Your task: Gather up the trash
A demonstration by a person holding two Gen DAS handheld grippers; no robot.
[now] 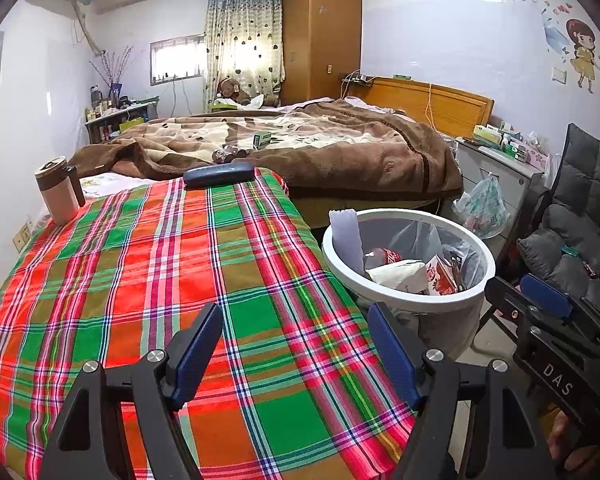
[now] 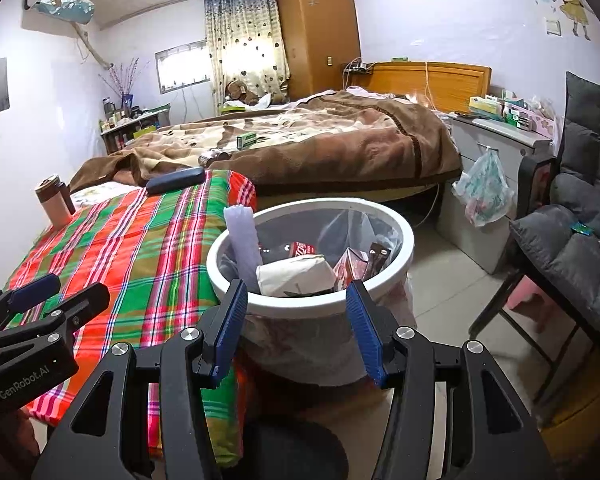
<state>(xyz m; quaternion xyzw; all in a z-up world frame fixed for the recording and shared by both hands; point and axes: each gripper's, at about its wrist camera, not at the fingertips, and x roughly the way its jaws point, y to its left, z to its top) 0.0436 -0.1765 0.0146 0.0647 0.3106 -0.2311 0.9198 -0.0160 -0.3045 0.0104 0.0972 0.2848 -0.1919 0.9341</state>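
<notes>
Trash fills the round white plastic bin (image 2: 312,308) with a clear liner bag, which stands on the floor just beside the right edge of the counter covered with a red and green plaid cloth (image 1: 160,280). The left tongs (image 1: 296,352) hang above the near part of this cloth, their blue pads spread wide, with nothing between them. The right tongs (image 2: 296,320) are released too and empty, and they hover in front of the near rim of the bin. Inside the bin lie a crumpled white paper wad (image 2: 296,276), a red and white carton (image 2: 352,268), a red-labelled bottle (image 1: 384,257) and a pale lilac foam strip (image 2: 242,236) that leans on the left rim. At the far end of the counter lie a dark blue oblong case (image 1: 219,174) and, at the left corner, a beige mug with a brown lid (image 1: 57,192). Behind is a bed with a brown blanket (image 1: 300,148), and on the right a grey padded chair (image 2: 572,240).
</notes>
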